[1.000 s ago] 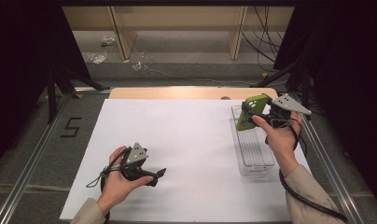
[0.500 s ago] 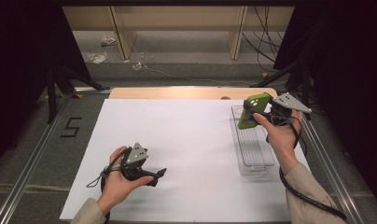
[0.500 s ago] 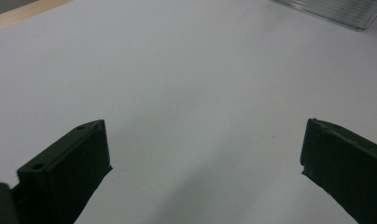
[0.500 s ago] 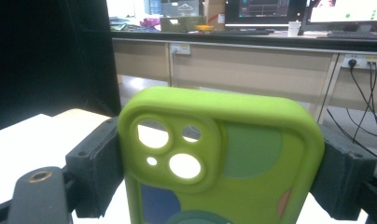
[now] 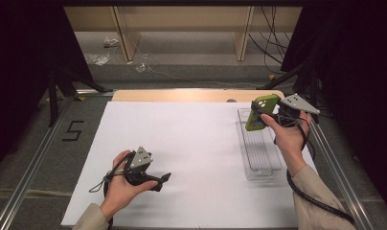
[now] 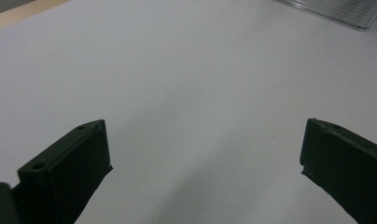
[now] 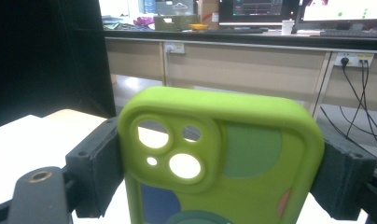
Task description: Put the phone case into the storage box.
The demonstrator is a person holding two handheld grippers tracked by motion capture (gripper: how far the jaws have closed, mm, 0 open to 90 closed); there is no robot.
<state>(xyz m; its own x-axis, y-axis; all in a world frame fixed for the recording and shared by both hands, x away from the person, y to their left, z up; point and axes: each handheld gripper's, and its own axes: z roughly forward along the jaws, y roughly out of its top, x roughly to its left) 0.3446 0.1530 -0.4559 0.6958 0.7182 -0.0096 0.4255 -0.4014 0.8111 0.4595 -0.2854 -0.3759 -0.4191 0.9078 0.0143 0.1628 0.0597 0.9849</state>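
White table fills most of the high view. Clear plastic tray at 3 o'clock, long side running away from the person. Green phone case held upright above the tray's far end, clamped across its sides by the right claw. Left claw at 7 o'clock, low over bare table, jaws wide apart, nothing between them.

The right tool clamped a green phone case by its sides, upright, camera cutouts facing the lens.
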